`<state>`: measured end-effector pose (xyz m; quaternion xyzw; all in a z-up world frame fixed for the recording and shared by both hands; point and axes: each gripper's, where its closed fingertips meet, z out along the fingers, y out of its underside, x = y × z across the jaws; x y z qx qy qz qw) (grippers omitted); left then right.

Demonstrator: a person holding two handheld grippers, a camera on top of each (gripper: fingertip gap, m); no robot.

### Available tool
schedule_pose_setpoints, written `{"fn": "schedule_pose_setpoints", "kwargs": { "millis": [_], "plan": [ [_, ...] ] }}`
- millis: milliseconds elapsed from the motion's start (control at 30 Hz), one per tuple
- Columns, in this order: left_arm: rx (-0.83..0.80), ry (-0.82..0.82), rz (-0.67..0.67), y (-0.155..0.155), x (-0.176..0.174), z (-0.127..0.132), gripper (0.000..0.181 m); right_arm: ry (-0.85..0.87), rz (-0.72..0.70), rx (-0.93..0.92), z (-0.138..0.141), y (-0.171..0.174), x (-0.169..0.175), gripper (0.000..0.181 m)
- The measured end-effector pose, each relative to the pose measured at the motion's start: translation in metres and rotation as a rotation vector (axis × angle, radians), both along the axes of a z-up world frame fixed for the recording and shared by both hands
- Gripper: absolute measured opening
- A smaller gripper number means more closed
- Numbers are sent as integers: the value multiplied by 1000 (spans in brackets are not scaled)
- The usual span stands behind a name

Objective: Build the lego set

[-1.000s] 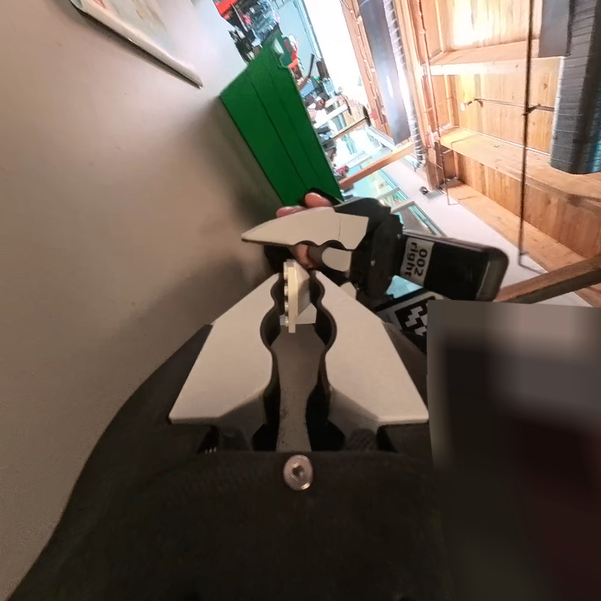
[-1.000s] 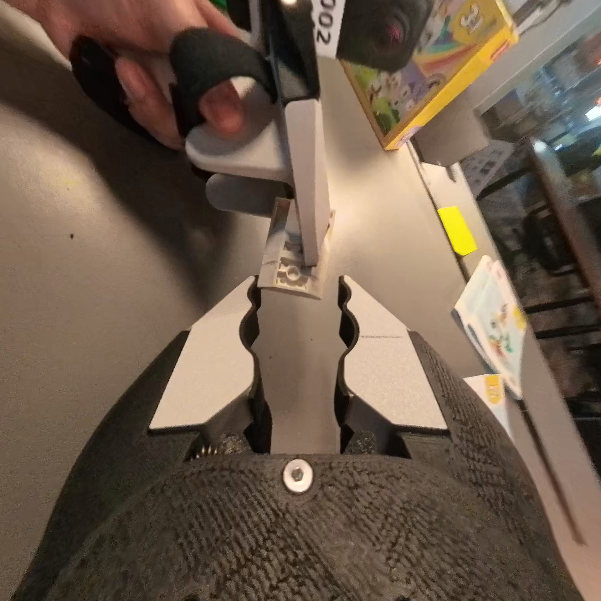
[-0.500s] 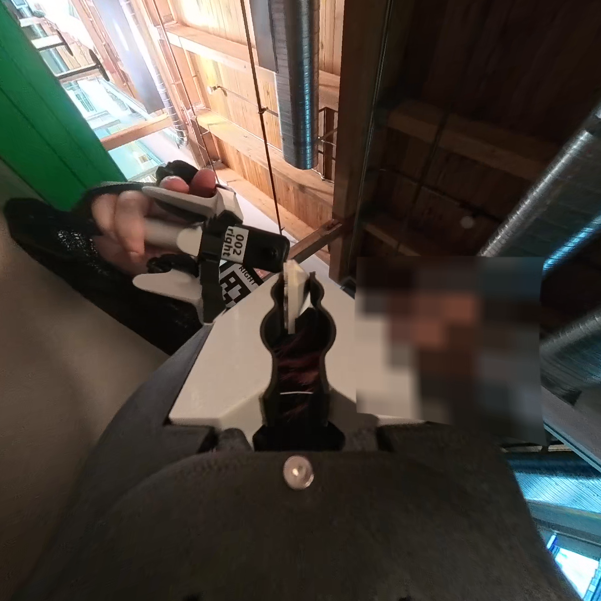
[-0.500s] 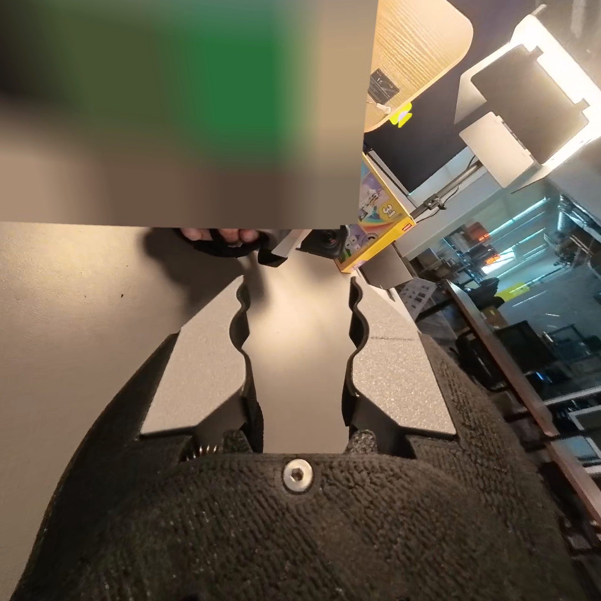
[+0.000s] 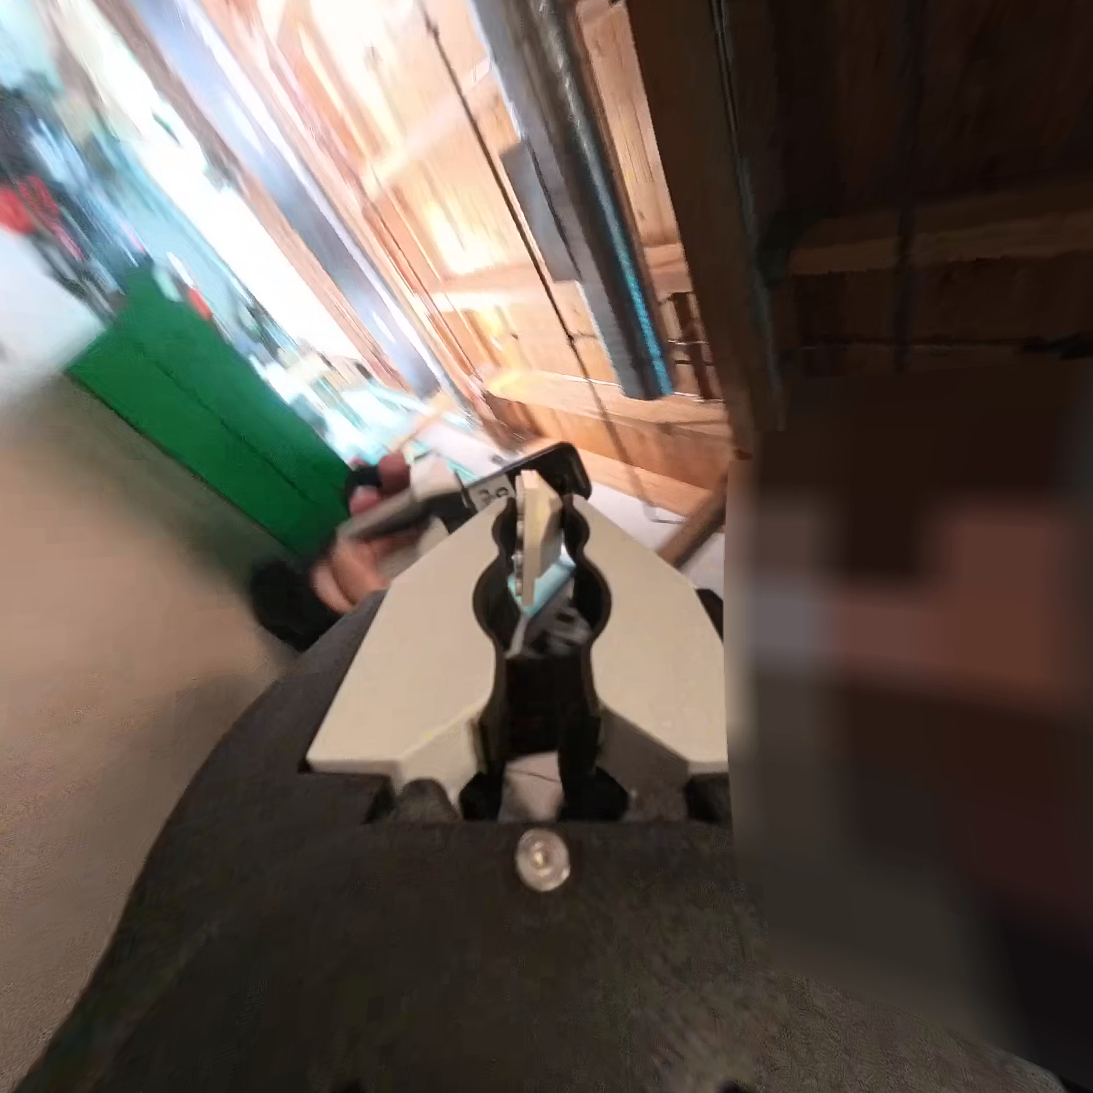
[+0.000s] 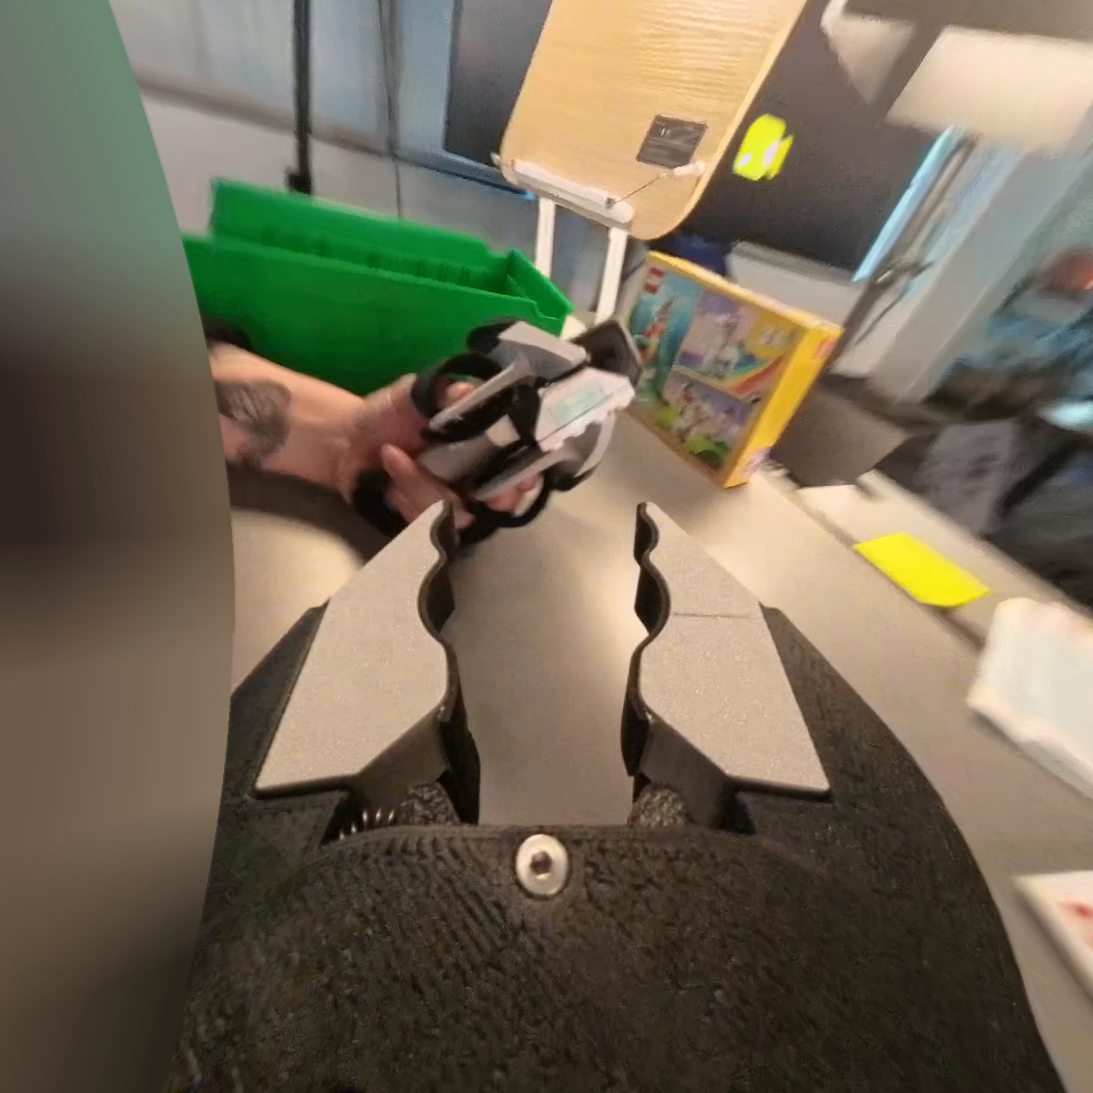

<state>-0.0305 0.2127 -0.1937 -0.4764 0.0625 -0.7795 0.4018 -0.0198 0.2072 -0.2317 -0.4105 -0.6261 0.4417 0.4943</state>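
swinging back down, the left gripper (image 5: 541, 503) now points past the grey tabletop (image 5: 89, 621) toward the green plastic bin (image 5: 225, 414); half a second ago it aimed at the wooden ceiling. its jaws are nearly closed and pinch a small flat white studded brick plate (image 5: 537, 532), edge-on at the fingertips, same as a second ago. something pale blue (image 5: 547, 585) sits just behind the plate, deeper in the jaws; too blurred to name.

the right gripper (image 6: 541, 520) has pulled well back: a second ago its tips flanked that plate, now its jaws stand wide apart with only bare table (image 6: 532, 680) between them. so the plate has stayed with the left side alone, lifted clear of the table.

from the right wrist view, the left gripper (image 6: 591, 437) hangs ahead and to the left of the open fingers, strapped into a hand (image 6: 366, 432); the plate itself isn't visible from this angle. beyond it, the green bin (image 6: 366, 296) lies far ahead to the left, and a yellow-edged colourful cardboard box (image 6: 727, 366) ahead to the right. a yellow sticky note (image 6: 920, 568) and a white booklet (image 6: 1041, 680) lie off to the right.

hard to read: the left wrist view is smeared by motion, and only part of the right gripper (image 5: 532, 473) shows behind the plate, so its opening can't be judged there. large blurred patches cover the right of the left view and the left of the right view.
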Motion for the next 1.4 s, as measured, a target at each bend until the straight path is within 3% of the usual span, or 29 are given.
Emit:
{"fn": "schedule_pose_setpoints", "kwargs": {
  "millis": [33, 133, 200, 367, 500, 600, 767, 900, 1067, 1167, 1267, 1400],
  "plan": [
    [112, 53, 131, 0, -1, 3, 14, -11, 32, -111, 1, -1, 0, 59],
    [538, 302, 456, -11, 12, 5, 14, -14, 119, -355, 6, -2, 2, 43],
    [658, 402, 508, -17, 24, 1, 14, 5, 155, -410, 10, -1, 6, 36],
    [638, 407, 474, -16, 33, 0, 14, 38, 238, -341, 14, -11, 16, 12],
    [638, 397, 477, -17, 32, 1, 14, 55, 264, -320, 18, -18, 16, 26],
    [645, 397, 449, -19, 36, 0, 14, 75, 264, -340, 20, -18, 16, 13],
    [597, 425, 416, -17, 39, -4, 15, 41, 254, -293, 17, -14, 20, 13],
    [540, 685, 371, -9, 41, -29, 18, -72, 182, -104, 1, -4, 26, 13],
    [647, 1212, 388, -4, 43, -75, 27, -252, 119, 159, -26, -2, 30, 13],
    [732, 1411, 411, -3, 45, -89, 18, -327, 129, 222, -40, -4, 32, 13],
    [679, 1467, 389, -2, 45, -95, 17, -339, 111, 247, -42, -1, 32, 14],
    [471, 1375, 436, 11, 38, -87, 13, -245, -64, 389, -28, 19, 22, 41]
  ]
}}
